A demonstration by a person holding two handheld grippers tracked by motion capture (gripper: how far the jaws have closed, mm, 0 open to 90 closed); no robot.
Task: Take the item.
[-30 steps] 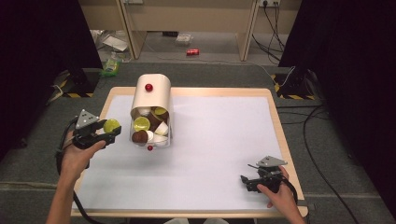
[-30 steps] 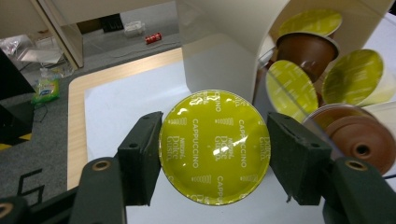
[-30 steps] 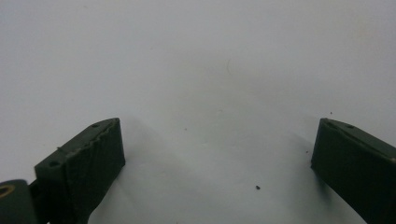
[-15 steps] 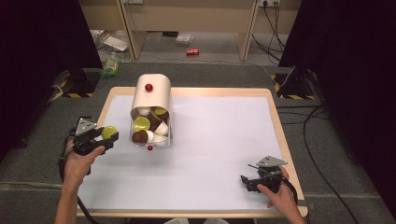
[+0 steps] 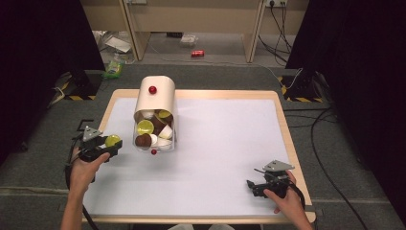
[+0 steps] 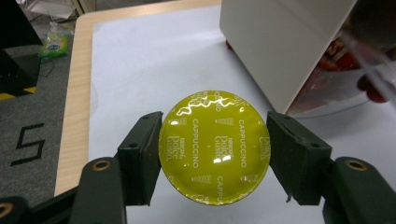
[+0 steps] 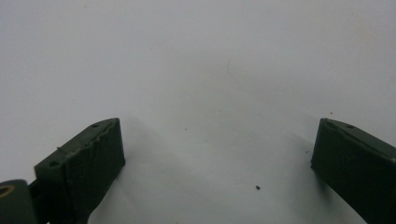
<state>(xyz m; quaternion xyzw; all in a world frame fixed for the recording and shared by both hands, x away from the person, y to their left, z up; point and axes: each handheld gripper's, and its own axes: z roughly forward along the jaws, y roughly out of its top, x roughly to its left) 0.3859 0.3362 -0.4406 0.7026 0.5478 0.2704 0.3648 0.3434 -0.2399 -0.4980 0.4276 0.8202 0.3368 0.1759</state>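
Yellow-green foil, printed with the word cappuccino, faces the camera in the left gripper view: a coffee capsule [image 6: 215, 147] sits squarely between the two black jaws of the left gripper [image 5: 106, 146], which press on its rim from either side. The grip looks centred, with the lid flat toward the lens.

Taking the tipped dispenser [image 5: 155, 103] as landmark, a cream box with a red knob, lying on its side on the white mat [image 5: 230, 143] with its clear mouth toward the person, the held capsule [image 5: 113, 140] is to the left of that mouth and a little nearer the person, close over the mat's left margin. More capsules, yellow-green, brown and white, are heaped inside the mouth [image 5: 152, 134]. The right gripper [image 5: 261, 187] rests far to the right of the dispenser and nearer the person, jaws spread wide with nothing between them, only bare mat ahead.

The step in hand appears to be setting this capsule down on the mat, clear of the dispenser. To do it well, the person would likely keep the jaws level so the rim does not slip, lower until the base meets the mat, and only then part the jaws. Releasing too high risks the capsule rolling on its tapered side, possibly off the mat's left edge onto the wooden table [image 5: 106, 115]. A spot well left of the mouth keeps room for further picks.
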